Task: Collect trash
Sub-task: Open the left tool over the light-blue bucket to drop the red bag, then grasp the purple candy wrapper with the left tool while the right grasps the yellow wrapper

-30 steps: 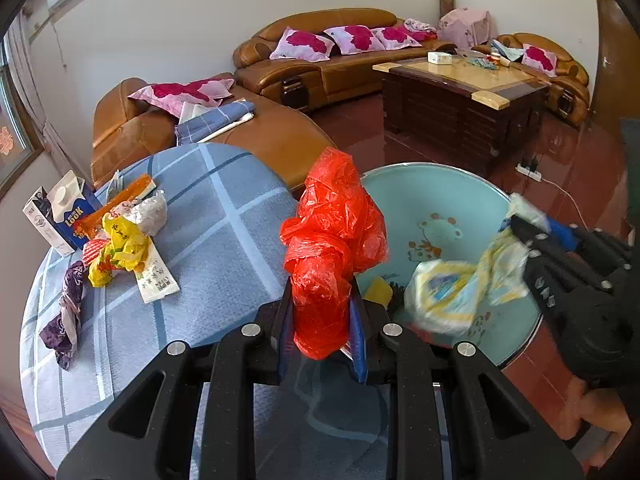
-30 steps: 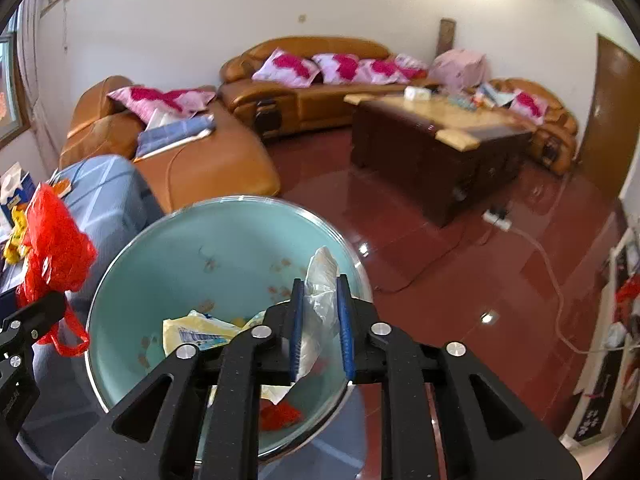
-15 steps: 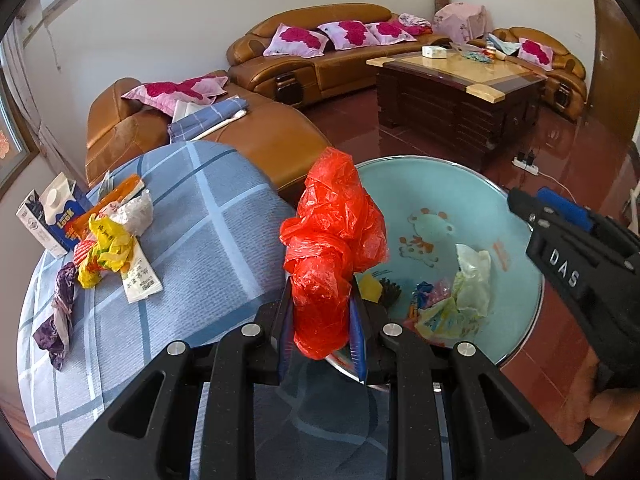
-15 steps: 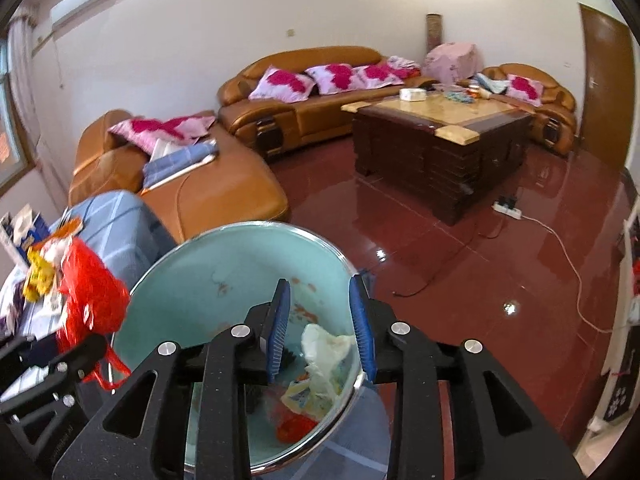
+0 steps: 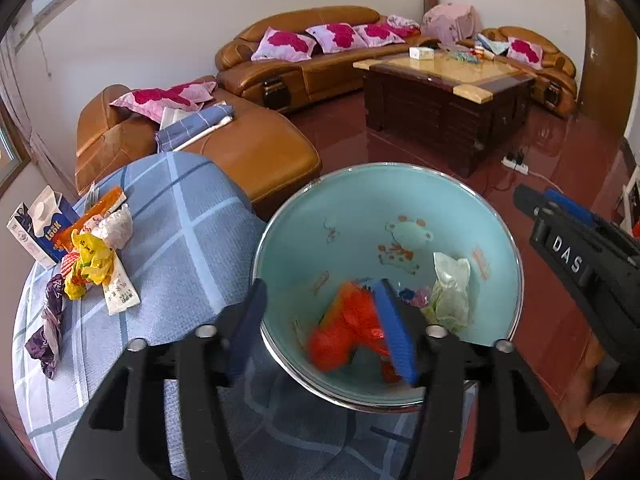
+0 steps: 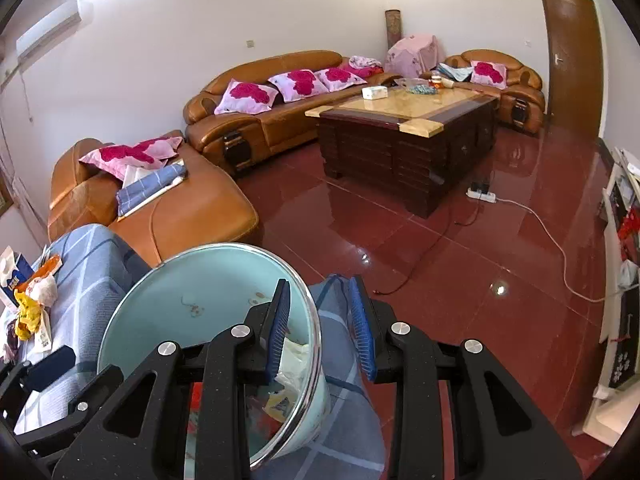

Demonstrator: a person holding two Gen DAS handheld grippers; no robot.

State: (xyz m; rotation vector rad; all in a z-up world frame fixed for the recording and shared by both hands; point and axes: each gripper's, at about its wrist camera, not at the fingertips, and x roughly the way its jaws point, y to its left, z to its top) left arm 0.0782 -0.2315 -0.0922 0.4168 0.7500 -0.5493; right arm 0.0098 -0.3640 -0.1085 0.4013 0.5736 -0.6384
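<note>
A light blue basin [image 5: 400, 208] stands at the edge of a table with a blue checked cloth [image 5: 180, 240]. My left gripper [image 5: 320, 316] is open over the basin, and a red plastic bag [image 5: 344, 328], blurred, lies loose between its jaws inside the basin. A pale crumpled wrapper [image 5: 448, 292] lies in the basin too. My right gripper [image 6: 320, 320] is open and empty, straddling the basin's rim [image 6: 312, 320]. More trash [image 5: 88, 260] is piled at the table's left: a yellow wrapper, an orange packet, a white wad, a purple wrapper [image 5: 46, 332].
A blue and white carton [image 5: 40, 228] stands at the table's far left. A tan leather sofa [image 5: 200, 148] is just behind the table. A dark wooden coffee table [image 6: 408, 140] stands on the red floor, with a power strip and cord [image 6: 484, 196] beside it.
My left gripper has opened and let go of the red bag, which dropped into the basin. My right gripper has drawn back and to the right from the basin.
</note>
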